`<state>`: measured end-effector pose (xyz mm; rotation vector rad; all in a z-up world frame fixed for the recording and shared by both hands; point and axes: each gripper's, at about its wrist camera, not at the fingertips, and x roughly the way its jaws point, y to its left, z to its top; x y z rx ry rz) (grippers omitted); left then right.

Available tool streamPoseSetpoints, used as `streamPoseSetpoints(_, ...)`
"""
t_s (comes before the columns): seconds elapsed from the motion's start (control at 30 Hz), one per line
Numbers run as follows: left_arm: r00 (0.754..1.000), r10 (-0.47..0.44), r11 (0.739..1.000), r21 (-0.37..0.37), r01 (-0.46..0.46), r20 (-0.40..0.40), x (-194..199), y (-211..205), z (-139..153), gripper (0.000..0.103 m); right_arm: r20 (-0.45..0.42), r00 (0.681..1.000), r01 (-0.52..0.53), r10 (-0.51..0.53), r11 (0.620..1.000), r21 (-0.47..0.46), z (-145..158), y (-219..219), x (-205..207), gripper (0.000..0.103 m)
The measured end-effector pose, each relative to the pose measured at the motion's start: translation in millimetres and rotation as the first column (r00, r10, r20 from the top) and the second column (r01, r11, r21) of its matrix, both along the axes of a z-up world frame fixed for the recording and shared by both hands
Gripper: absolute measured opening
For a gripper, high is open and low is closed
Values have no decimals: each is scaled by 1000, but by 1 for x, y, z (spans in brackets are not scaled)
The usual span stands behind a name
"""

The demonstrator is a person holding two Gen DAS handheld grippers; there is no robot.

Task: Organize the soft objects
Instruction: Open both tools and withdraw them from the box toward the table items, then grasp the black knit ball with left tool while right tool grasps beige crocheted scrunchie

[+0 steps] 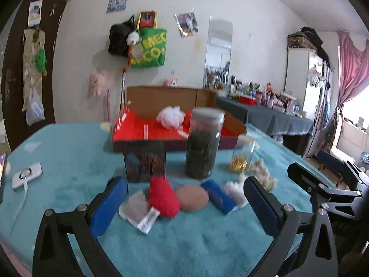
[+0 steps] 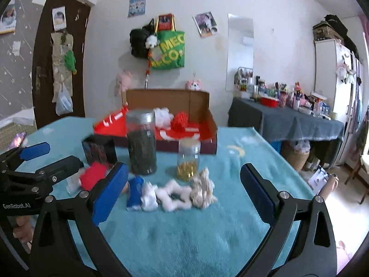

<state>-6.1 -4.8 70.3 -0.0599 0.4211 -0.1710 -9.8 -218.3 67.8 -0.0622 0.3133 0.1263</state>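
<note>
Teal plush cloth covers the worktop [image 1: 69,161], and a row of soft things lies near its front edge. At the left end of the row sits a grey pouch [image 1: 133,207] with a white label, touching a red fuzzy toy [image 1: 163,198]. Just right of that rests a tan oval cushion [image 1: 191,198], then a blue roll [image 1: 218,196] lying at a slant, then a white fluffy piece [image 2: 171,195] and a beige fluffy piece [image 2: 203,189] at the right end.

Behind the row stand a dark printed tin [image 1: 145,164], a tall jar [image 1: 204,143] of dark contents with a grey lid, and a small clear jar [image 2: 188,160] with gold bits at its bottom. Farther back, toward the far edge, an open cardboard box [image 1: 161,97] with a red lining holds a white pom-pom [image 1: 170,116] and a red yarn ball [image 2: 181,121].

At the left edge lies a white charger [image 1: 26,174] with its cable.

Left gripper [image 1: 185,204] hovers over the front edge with its fingers spread wide, the pouch, red toy, cushion and roll between them and none pinched. Right gripper [image 2: 184,194] is beside it, fingers likewise spread wide, framing the roll and the fluffy pieces without touching them.
</note>
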Motion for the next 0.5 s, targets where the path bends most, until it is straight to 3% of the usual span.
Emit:
streamPoseSetpoints(0.2, 998, 14, 1000, 12, -14, -57, 10, 3, -23, 103, -77, 997, -18, 18, 1000, 3, -31, 0, 12, 99)
streamPoseSetpoints(0.5, 991, 35, 999, 5, -35, -128, 28, 11, -39, 103, -147, 989, -6, 7, 1000, 8, -47, -1, 32, 99)
